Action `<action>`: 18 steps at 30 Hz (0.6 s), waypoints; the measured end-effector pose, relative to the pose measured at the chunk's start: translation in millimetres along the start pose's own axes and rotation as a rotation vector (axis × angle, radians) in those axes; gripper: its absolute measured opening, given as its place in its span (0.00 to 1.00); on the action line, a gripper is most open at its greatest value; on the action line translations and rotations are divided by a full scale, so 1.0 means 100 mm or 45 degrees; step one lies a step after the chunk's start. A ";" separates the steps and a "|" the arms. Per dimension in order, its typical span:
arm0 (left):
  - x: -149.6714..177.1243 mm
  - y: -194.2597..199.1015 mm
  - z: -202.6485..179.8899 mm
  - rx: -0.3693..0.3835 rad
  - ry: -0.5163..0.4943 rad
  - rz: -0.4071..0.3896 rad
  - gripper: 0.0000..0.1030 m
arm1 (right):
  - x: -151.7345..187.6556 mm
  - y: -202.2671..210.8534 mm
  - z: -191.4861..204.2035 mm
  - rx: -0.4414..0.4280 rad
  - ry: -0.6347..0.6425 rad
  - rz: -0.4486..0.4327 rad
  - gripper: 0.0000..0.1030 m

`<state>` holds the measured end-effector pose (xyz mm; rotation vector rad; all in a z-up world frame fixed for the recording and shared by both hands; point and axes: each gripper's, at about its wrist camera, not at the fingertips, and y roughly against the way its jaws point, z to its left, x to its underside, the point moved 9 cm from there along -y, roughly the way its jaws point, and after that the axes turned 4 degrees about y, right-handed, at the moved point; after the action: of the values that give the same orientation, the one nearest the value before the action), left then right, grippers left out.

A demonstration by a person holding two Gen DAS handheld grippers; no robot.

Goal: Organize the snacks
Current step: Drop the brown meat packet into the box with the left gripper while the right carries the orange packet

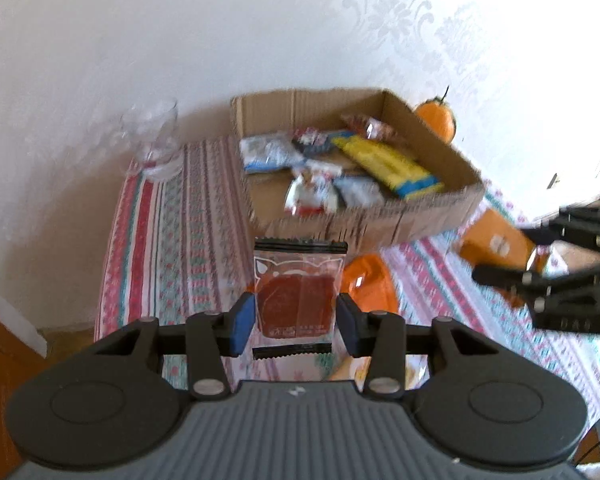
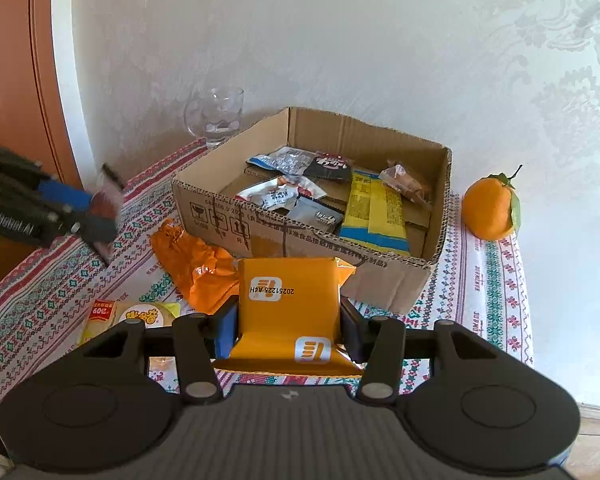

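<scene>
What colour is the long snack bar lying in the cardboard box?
Yellow with a blue end: the snack bar in the cardboard box shows best in the right wrist view.

Both wrist views look down, close, sharing the cardboard box [image 1: 364, 216] [image 2: 300, 236].

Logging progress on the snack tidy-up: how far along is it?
Several packets, including a yellow packet, already lie in the cardboard box. The left gripper holds a clear pouch; the right gripper holds an orange pack. An orange wrapper and a yellow snack remain on the tablecloth.
</scene>
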<state>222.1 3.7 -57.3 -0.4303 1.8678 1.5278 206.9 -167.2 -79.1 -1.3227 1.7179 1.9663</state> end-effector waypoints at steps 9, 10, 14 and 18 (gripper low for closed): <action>-0.78 -0.28 -0.14 0.042 -0.029 -0.040 0.42 | -0.02 0.09 -0.08 0.011 -0.016 -0.025 0.54; -0.83 -0.36 -0.13 0.050 -0.018 -0.022 0.42 | -0.02 0.10 -0.09 0.011 -0.017 -0.026 0.54; -0.93 -0.65 -0.11 0.026 -0.001 0.033 0.45 | -0.03 0.13 -0.13 0.020 -0.020 -0.033 0.54; -0.95 -0.86 -0.01 -0.045 0.044 0.043 0.67 | -0.05 0.16 -0.17 0.028 -0.020 -0.044 0.54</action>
<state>344.4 -34.2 -55.6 -0.4460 1.8860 1.5873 207.6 -184.5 -63.1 -1.3176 1.6933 1.9279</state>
